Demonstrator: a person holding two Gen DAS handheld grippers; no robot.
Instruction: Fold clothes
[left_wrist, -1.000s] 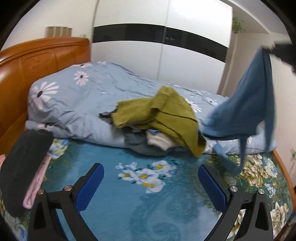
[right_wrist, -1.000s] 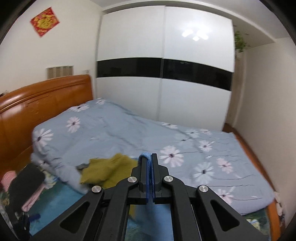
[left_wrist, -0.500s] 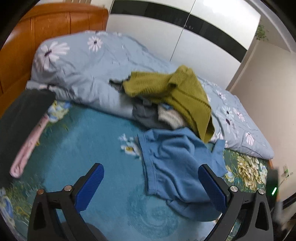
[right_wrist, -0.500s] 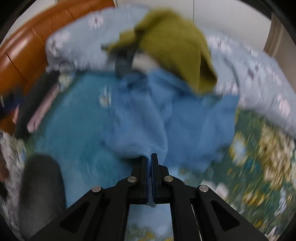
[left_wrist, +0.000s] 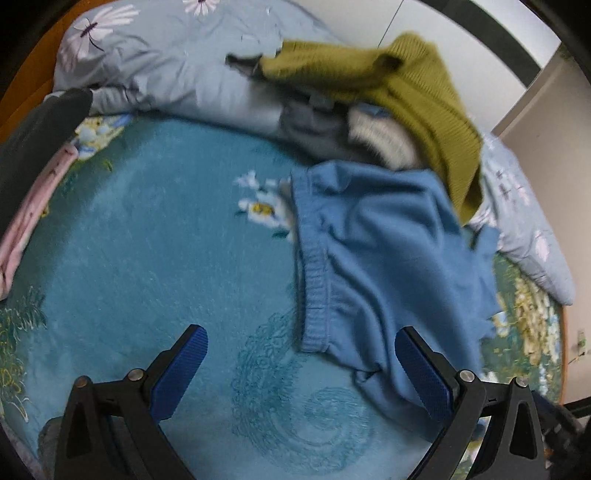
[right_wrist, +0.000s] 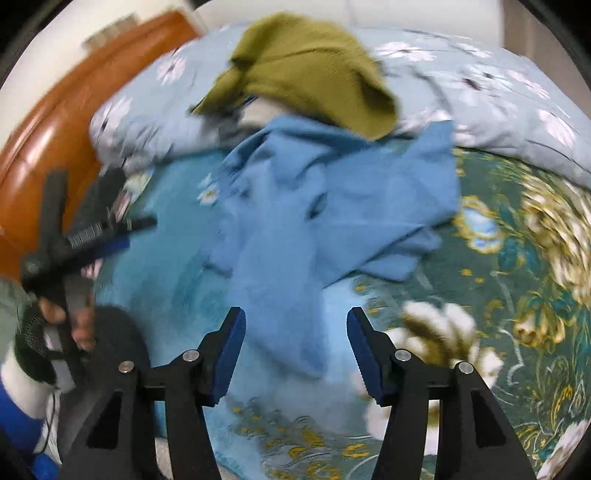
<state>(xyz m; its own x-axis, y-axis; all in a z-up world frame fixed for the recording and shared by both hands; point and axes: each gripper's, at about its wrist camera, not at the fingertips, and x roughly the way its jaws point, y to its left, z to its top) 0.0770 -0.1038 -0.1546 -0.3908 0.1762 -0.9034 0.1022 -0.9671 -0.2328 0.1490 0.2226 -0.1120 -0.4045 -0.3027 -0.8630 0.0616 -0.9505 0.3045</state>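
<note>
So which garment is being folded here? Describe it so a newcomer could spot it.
Start at the teal floral bedspread. In front of the heap of clothes lies the blue garment, spread alone and crumpled. Unlike the olive knit sweater above it, it is smooth, with a ribbed hem.

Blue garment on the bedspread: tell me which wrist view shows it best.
The left wrist view. There the blue garment is fairly sharp, with its ribbed hem and creases readable, though its right edge runs behind one finger of the tongs. The right wrist view shows more of its outline, spread below the olive sweater, but blurred by motion.
</note>
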